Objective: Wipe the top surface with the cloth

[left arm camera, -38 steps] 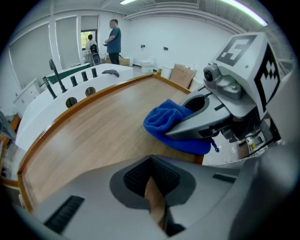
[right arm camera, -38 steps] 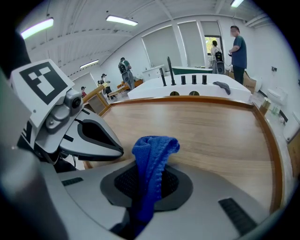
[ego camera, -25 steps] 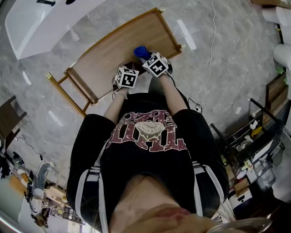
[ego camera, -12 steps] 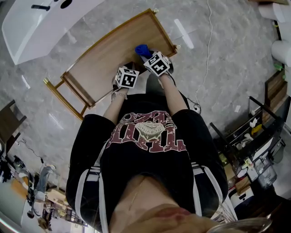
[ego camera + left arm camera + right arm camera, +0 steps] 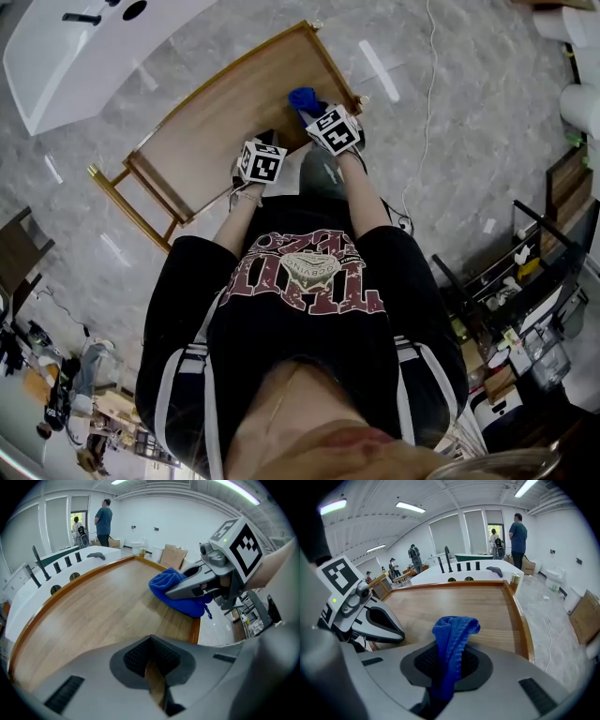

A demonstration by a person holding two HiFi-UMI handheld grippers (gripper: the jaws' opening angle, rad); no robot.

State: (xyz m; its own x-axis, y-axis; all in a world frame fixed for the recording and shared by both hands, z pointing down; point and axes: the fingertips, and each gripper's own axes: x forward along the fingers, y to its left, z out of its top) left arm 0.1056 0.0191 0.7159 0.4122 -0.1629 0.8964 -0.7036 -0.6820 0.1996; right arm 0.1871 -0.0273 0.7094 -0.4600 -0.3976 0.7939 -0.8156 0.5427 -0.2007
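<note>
grippers: 2 (left gripper [image 5: 152, 681], right gripper [image 5: 443, 686]) | cloth [image 5: 452, 634]: 1 | wooden table [image 5: 225, 103]: 1 | white tub [image 5: 66, 47]: 1

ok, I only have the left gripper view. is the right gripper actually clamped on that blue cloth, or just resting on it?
Observer: Clamped. The right gripper view shows the right gripper with its jaws shut on the blue cloth, and a fold stands up between them.
Operator: where on the top is it?
Observer: The head view puts the cloth at the right end of the wooden top, close to the short edge.
Operator: and my left gripper?
Observer: The head view has the left gripper at the near long edge, beside the right one and apart from the cloth.
</note>
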